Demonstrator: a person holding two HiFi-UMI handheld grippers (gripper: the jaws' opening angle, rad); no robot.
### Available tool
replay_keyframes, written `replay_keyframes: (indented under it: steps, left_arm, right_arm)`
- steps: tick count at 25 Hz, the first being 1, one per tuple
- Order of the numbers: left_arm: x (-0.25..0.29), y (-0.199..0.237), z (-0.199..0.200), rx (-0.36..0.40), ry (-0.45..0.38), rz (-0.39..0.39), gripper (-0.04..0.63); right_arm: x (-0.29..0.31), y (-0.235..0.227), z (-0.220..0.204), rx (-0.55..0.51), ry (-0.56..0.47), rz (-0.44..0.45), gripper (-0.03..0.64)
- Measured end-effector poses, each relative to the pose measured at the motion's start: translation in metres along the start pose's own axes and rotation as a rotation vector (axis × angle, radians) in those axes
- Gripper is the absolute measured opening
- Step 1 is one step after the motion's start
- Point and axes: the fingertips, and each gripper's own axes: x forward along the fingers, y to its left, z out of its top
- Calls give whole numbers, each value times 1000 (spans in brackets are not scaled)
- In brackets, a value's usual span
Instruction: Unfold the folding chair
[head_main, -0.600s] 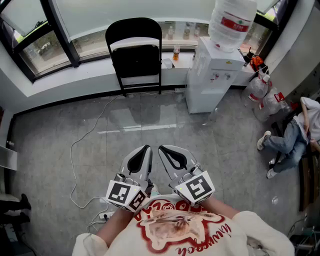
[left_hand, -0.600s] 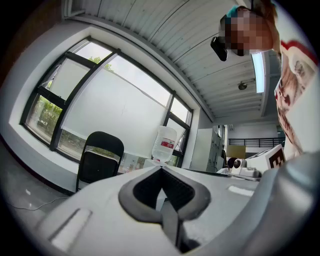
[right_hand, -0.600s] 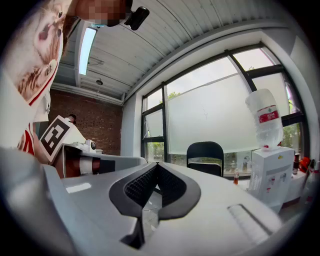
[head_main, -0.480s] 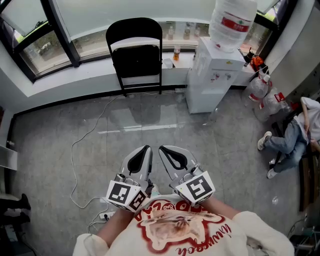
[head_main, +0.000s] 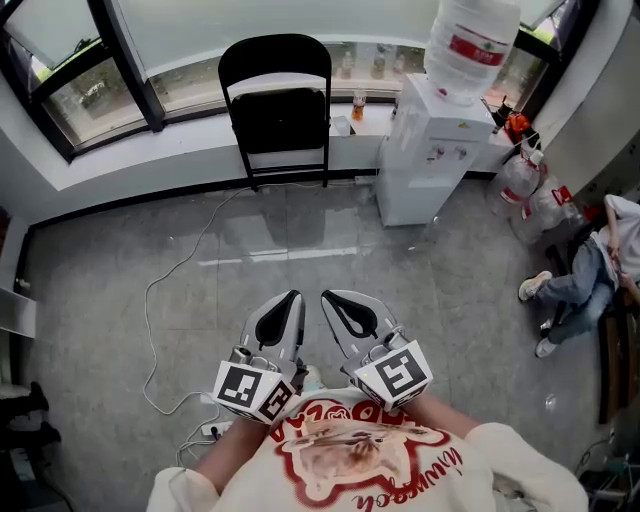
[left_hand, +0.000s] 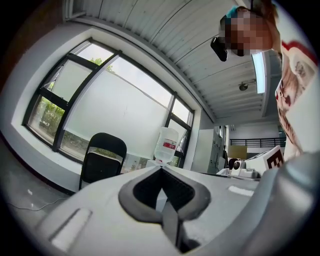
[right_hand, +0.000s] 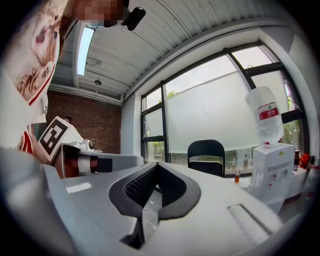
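Observation:
The black folding chair (head_main: 278, 105) stands folded flat against the low wall under the window, far across the grey floor. It also shows in the left gripper view (left_hand: 102, 160) and the right gripper view (right_hand: 205, 156). My left gripper (head_main: 292, 297) and right gripper (head_main: 328, 297) are held side by side close to my body, pointing level toward the chair and well short of it. Both are shut with their tips meeting and nothing between them, as the left gripper (left_hand: 161, 169) and the right gripper (right_hand: 156, 165) each show in their own view.
A white water dispenser (head_main: 430, 150) with a bottle (head_main: 470, 45) on top stands just right of the chair. A thin cable (head_main: 165, 300) runs over the floor to a power strip (head_main: 205, 432). A person (head_main: 590, 270) sits at the far right beside plastic bags (head_main: 525, 185).
The head view has shifted slightly, so the chair and dispenser sit a little further right in the picture. Both grippers have kept their place and stay shut.

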Motion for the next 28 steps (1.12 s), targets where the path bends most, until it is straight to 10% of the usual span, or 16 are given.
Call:
replay_keyframes:
  steps: [28]
  left_arm:
    - [-12,61,6,-33,-14,-5,0]
  right_arm:
    - [55,23,-4,36,2,0,23]
